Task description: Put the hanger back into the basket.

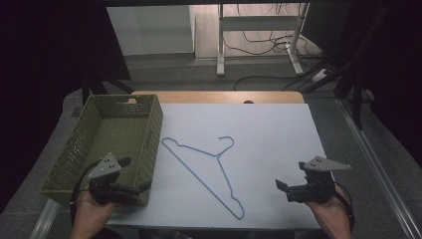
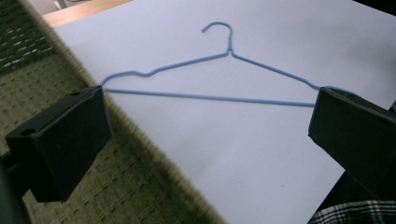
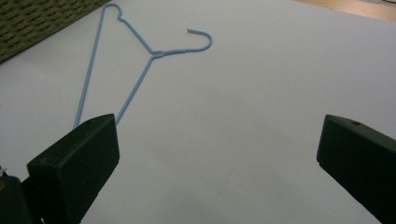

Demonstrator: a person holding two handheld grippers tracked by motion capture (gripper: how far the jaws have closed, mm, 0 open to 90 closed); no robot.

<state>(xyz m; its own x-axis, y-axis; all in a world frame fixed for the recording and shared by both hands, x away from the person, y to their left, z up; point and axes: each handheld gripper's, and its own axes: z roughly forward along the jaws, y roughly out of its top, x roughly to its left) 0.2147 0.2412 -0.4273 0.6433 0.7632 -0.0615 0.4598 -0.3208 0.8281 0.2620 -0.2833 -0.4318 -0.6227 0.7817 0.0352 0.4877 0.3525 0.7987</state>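
A light-blue wire hanger [image 1: 206, 167] lies flat on the white table sheet [image 1: 268, 134], hook toward the far side. It also appears in the left gripper view as the hanger [image 2: 210, 70] and in the right gripper view as the hanger [image 3: 140, 51]. My left gripper [image 1: 133, 174] hovers over the near right corner of a green woven basket [image 1: 99, 144], jaws wide apart with nothing between them. My right gripper [image 1: 291, 180] is held above the sheet's near right part, open and empty, pointing left toward the hanger.
The basket wall [image 2: 56, 177] fills the left side under my left gripper. A wooden table edge [image 1: 219, 97] shows beyond the sheet. A white desk frame [image 1: 259, 30] and cables [image 1: 268, 45] stand on the floor behind.
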